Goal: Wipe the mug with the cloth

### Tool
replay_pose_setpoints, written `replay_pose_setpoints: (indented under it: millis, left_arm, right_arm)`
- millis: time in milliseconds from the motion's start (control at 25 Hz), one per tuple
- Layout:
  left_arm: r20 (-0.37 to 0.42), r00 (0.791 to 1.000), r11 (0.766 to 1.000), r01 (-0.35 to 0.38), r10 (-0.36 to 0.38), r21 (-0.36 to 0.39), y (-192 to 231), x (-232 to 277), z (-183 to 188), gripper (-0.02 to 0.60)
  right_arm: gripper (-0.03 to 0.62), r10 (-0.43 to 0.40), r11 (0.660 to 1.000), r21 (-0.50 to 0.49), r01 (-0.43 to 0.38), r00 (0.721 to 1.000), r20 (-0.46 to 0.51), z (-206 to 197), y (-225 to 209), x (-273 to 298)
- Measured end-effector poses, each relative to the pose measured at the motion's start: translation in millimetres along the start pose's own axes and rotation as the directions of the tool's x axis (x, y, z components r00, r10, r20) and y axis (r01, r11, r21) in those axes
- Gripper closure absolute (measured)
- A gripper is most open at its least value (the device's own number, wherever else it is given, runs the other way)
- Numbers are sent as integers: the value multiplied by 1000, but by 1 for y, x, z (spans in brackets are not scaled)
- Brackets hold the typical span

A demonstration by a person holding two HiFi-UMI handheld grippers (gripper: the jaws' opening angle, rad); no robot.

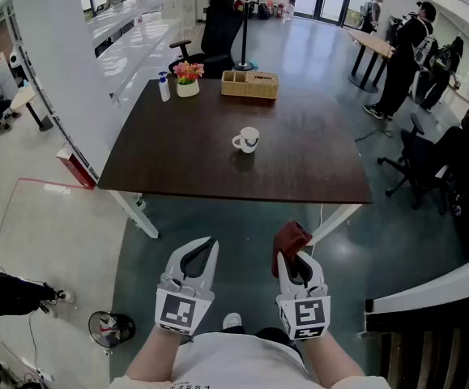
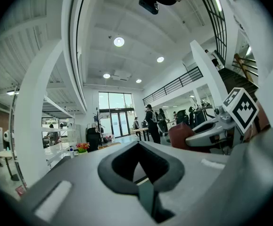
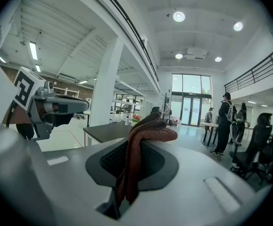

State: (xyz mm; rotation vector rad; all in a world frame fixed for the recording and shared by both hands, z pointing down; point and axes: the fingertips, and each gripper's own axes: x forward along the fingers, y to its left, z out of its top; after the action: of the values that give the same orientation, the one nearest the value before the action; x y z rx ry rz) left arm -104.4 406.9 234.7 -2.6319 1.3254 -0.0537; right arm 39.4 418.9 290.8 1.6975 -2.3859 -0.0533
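Observation:
A white mug (image 1: 247, 140) stands upright near the middle of the dark brown table (image 1: 177, 156), handle to the left. Both grippers hang short of the table's near edge, well apart from the mug. My right gripper (image 1: 292, 256) is shut on a dark red cloth (image 1: 289, 237), which bunches up above the jaws (image 3: 146, 134). My left gripper (image 1: 209, 244) is shut with nothing in it; its tips (image 2: 138, 144) meet. The mug is hidden in both gripper views. The left gripper view shows the right gripper (image 2: 215, 129) and cloth (image 2: 180, 134) at its right.
At the table's far edge stand a wicker basket (image 1: 249, 83), a pot of flowers (image 1: 188, 78) and a spray bottle (image 1: 164, 87). A black office chair (image 1: 218, 29) is behind the table. People (image 1: 402, 55) and another chair (image 1: 428, 156) are to the right. A fan (image 1: 108, 327) lies on the floor at left.

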Motion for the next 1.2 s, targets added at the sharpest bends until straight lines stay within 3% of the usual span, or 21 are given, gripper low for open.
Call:
replay_pose_setpoints:
  millis: [600,920,1200]
  left_arm:
    - [-16,1000,1000,-2,2,15,9,-4,-12,581]
    - [-10,1000,999,-20,19,-51,24,1,-14,581]
    - [-66,998,998,-27,23,-59,45,29,-37,581]
  right_arm:
    - [517,-35,999,6,35,999,-14,-1,1,2]
    - [517,-32,999,-9,32,999,-36,2,1,14]
    - [517,-27,1000,11,28,998,-62,-4,-14,49]
